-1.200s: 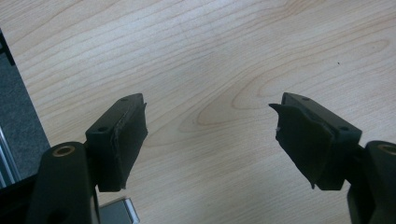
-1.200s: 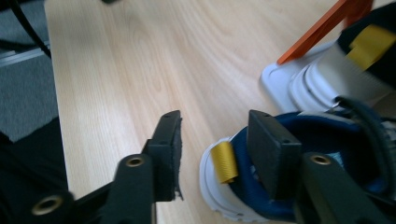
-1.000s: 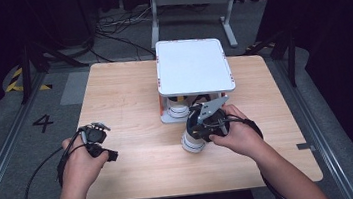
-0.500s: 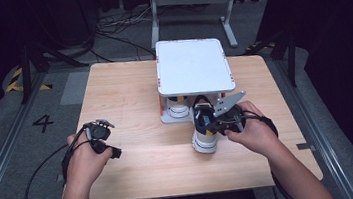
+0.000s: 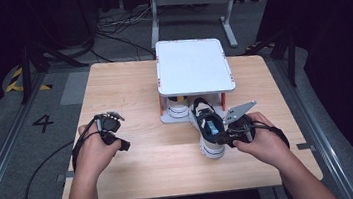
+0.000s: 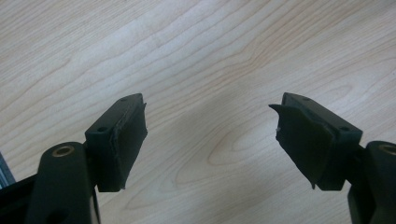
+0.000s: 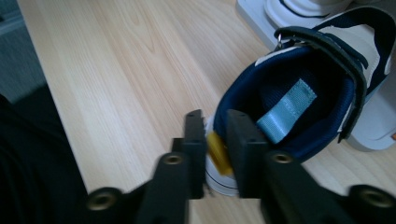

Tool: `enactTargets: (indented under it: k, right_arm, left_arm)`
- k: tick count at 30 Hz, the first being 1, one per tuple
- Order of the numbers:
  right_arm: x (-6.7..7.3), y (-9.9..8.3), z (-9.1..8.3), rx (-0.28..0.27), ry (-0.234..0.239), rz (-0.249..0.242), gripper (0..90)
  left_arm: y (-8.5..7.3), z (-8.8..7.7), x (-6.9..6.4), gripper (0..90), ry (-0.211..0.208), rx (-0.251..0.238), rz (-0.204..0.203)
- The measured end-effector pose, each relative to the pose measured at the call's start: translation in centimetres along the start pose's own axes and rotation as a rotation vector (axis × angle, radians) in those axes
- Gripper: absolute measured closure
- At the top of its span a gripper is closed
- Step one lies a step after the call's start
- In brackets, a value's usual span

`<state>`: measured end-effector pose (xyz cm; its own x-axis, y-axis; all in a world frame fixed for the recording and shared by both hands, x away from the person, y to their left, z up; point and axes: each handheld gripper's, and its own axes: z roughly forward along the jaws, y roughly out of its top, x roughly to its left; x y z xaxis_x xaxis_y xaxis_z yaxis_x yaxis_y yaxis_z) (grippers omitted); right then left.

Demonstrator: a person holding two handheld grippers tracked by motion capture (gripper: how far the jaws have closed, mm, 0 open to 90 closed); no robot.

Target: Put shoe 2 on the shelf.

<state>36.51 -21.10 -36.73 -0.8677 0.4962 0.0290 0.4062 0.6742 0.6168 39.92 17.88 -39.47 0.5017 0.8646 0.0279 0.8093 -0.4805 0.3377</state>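
My left gripper (image 5: 108, 123) idled spread over the bare table (image 5: 133, 94) at the near left, while my right gripper (image 7: 215, 140), its jaws just reopening, stood about the heel of the sneaker (image 5: 208, 131) lying near right of centre, just before the white rack (image 5: 192, 66); I judged a firmer bite on the heel collar best before dragging further. The right gripper view revealed the yellow heel tab (image 7: 218, 151) between the pads and the blue lining; the high view placed a second shoe (image 5: 178, 107) under the rack.
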Motion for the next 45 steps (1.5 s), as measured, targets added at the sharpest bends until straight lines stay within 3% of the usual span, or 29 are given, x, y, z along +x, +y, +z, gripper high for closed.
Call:
enactTargets:
  k: [1,2,4,8,12,15,17,20,24,30,35,39,42,45]
  right_arm:
    - [0.0,0.0,0.0,0.000,0.000,0.000,72.0]
    - [0.3,-0.5,-0.5,0.021,-0.018,0.037,62.8]
    - [0.5,-0.7,-0.7,0.024,-0.031,0.049,62.6]
    - [1.8,-1.5,-1.3,0.090,-0.054,0.155,77.0]
    - [2.3,-1.8,0.3,0.170,-0.060,0.212,82.0]
    - [2.4,-2.0,1.5,0.190,-0.088,0.241,82.6]
    - [2.4,-2.2,2.4,0.196,-0.082,0.259,84.0]
    - [2.5,-2.2,3.4,0.196,-0.068,0.261,90.0]
    - [2.1,-2.5,4.2,0.200,-0.081,0.267,90.0]
    - [1.6,-2.5,4.8,0.138,-0.099,0.270,90.0]
    - [1.2,-1.9,5.0,0.063,-0.066,0.253,90.0]
    - [0.3,-1.8,5.5,0.058,-0.109,0.221,90.0]
    - [-0.2,-1.7,5.6,0.017,-0.145,0.197,90.0]
    - [-0.3,-1.8,4.6,0.014,-0.144,0.214,90.0]
  left_arm:
    - [0.0,0.0,0.0,24.7,0.000,0.000,0.000]
    - [0.2,0.1,-0.1,24.6,-0.003,0.004,0.002]
    - [0.6,0.2,-0.1,24.7,-0.002,0.003,0.013]
    - [1.1,0.5,-0.4,24.7,-0.009,0.011,0.030]
    - [1.5,0.5,-0.6,24.6,-0.018,0.013,0.036]
    - [1.8,0.6,-0.6,24.7,-0.014,0.014,0.037]
    - [1.9,0.7,-0.6,24.7,-0.016,0.013,0.041]
    - [2.2,0.8,-0.7,24.7,-0.017,0.015,0.049]
    - [2.4,0.9,-0.8,24.7,-0.022,0.012,0.054]
    - [2.5,0.9,-0.8,24.8,-0.021,0.011,0.053]
    - [2.5,1.0,-0.9,24.8,-0.020,0.016,0.051]
    - [2.5,1.0,-1.0,24.7,-0.029,0.014,0.048]
    - [2.4,1.0,-0.8,24.7,-0.019,0.015,0.055]
    - [2.4,0.9,-0.7,24.8,-0.027,0.008,0.045]
